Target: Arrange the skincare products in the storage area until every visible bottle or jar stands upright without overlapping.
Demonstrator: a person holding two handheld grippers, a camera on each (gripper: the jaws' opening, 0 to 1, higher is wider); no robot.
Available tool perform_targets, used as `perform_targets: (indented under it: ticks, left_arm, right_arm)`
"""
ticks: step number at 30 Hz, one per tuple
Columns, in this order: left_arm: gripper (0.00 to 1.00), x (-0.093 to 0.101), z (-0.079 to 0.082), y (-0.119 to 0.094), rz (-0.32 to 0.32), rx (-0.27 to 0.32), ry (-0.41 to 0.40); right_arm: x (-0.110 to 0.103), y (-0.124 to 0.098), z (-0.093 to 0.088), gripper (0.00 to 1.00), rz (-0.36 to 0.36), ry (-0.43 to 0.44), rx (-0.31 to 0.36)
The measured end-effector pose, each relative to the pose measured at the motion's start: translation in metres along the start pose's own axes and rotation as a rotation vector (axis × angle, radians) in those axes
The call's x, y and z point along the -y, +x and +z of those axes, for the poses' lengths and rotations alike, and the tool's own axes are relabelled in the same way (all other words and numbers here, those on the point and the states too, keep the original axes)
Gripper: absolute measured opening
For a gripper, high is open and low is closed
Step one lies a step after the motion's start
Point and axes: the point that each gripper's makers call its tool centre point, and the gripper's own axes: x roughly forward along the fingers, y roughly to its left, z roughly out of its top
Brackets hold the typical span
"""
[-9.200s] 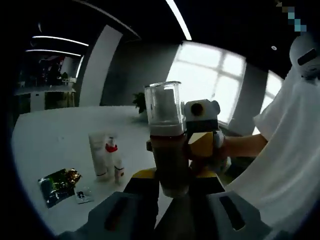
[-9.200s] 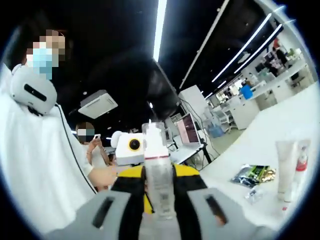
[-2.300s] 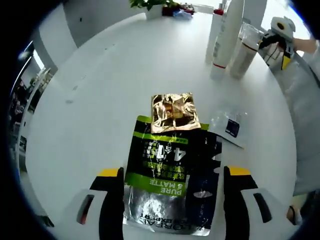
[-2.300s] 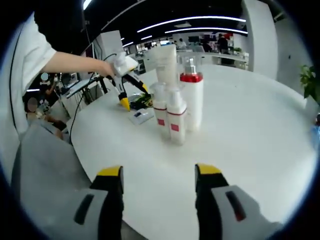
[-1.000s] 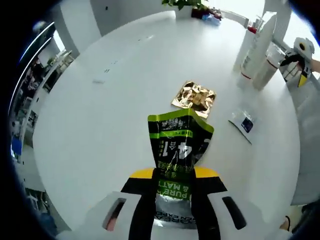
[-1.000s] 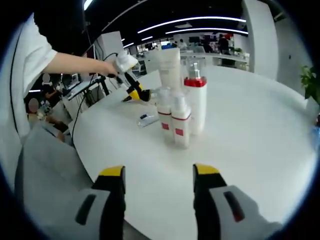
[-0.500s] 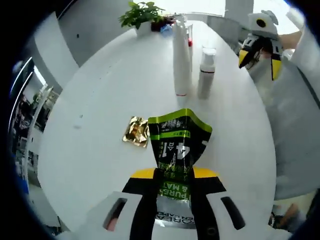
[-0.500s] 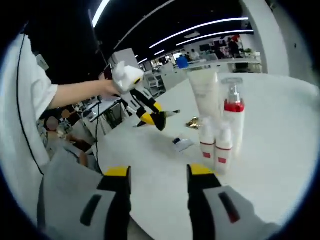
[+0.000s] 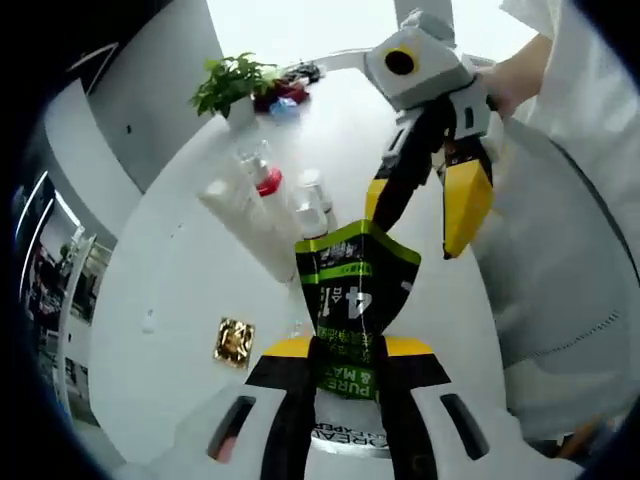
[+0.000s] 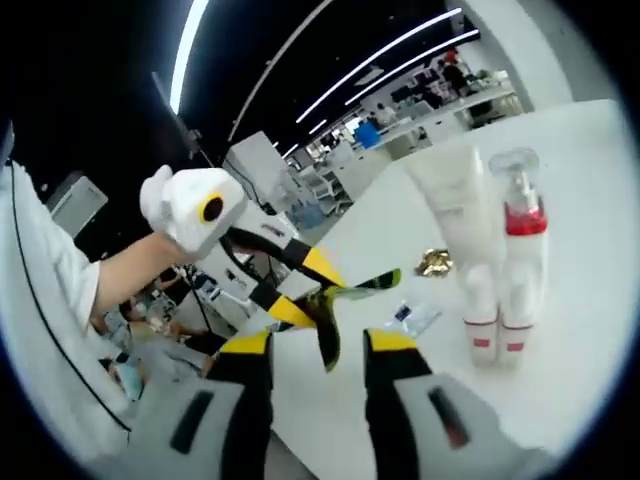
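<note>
Left gripper: the left gripper [image 9: 345, 350] is clamped on the lower part of a green-and-black sachet [image 9: 352, 290], jaws pressed flat against it; in the right gripper view the left gripper [image 10: 300, 290] comes in from 9 o'clock with the sachet [image 10: 345, 300] edge-on.
Right gripper: the right gripper [image 10: 318, 345] stands parted with nothing between its jaws, and the sachet's free end hangs just ahead of the gap; in the left gripper view the right gripper [image 9: 430, 205] reaches down from 1 o'clock, its yellow tips spread at the sachet's top edge.
Sachet handling: it looks light, thin and floppy, with a slick foil skin. My judgement is that it will bend rather than stand, so a flat pinch across a sealed edge is safest; a grip on the middle may crease it.
Standing products: a white tube [image 10: 455, 215], a red-collared pump bottle [image 10: 515, 240] and two small bottles [image 10: 480, 310] stand upright close together at 3 o'clock in the right gripper view, well apart from the sachet.
Loose packets: a gold foil packet [image 9: 233, 342] lies flat on the white table [image 9: 170, 300] at 8 o'clock in the left gripper view; a small clear packet [image 10: 412, 318] lies near the tube's foot.
Background: a potted plant [image 9: 232, 85] sits at the table's far edge at 11 o'clock.
</note>
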Motion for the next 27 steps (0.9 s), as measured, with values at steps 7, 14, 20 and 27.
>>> perform_targets:
  ticks: [7,14,20,27]
  left_arm:
    - [0.2,0.018,0.012,0.002,-0.018,0.029,0.01]
    - [0.24,0.019,0.013,0.001,-0.012,0.055,-0.012]
    - [0.31,0.02,0.02,-0.003,0.036,0.122,-0.101]
    - [0.43,0.018,0.035,-0.027,0.19,0.33,-0.436]
  right_arm:
    - [-0.004,-0.005,0.0,0.07,0.024,0.081,0.029]
    - [-0.013,-0.009,-0.002,0.01,0.036,0.051,0.031]
    - [-0.009,-0.018,-0.003,0.01,-0.001,0.079,0.047]
    - [-0.005,-0.034,0.004,0.01,-0.065,0.138,0.132]
